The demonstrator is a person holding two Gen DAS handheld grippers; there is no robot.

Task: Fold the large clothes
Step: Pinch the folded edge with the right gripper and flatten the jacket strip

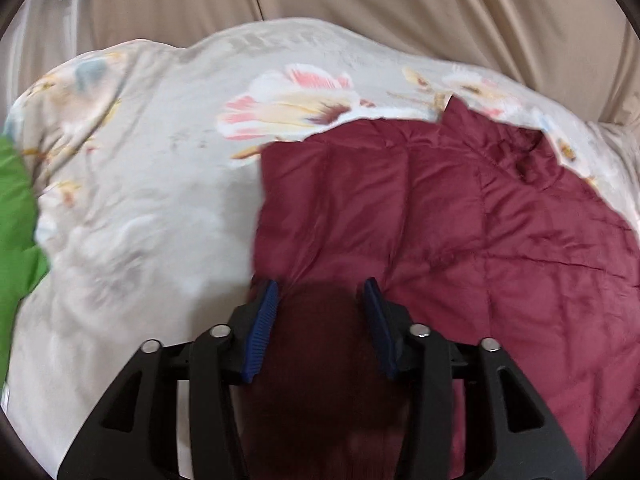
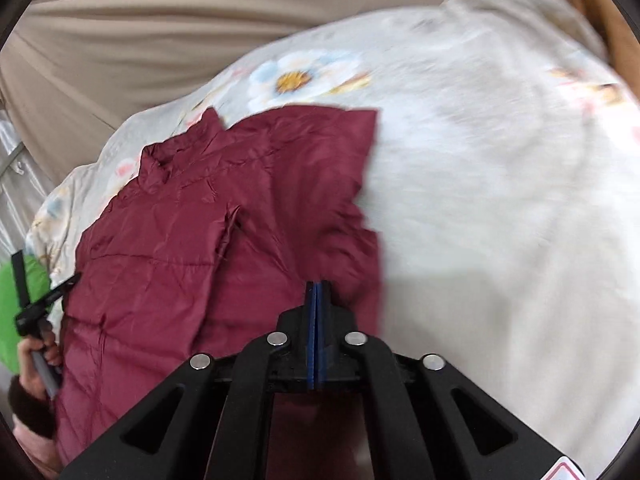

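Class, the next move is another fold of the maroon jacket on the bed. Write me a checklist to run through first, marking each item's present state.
1. Left claw open: ok, pads apart with dark maroon fabric between them.
2. Left claw pressing on fabric: not ok, pads stand clear of it.
3. Right claw pinching fabric: cannot tell, its pads look closed together over the jacket's edge.
4. Maroon jacket lying smooth on the floral bedspread: not ok, creased and bunched.
5. Green garment clear of the jacket: ok, bedspread shows between them.
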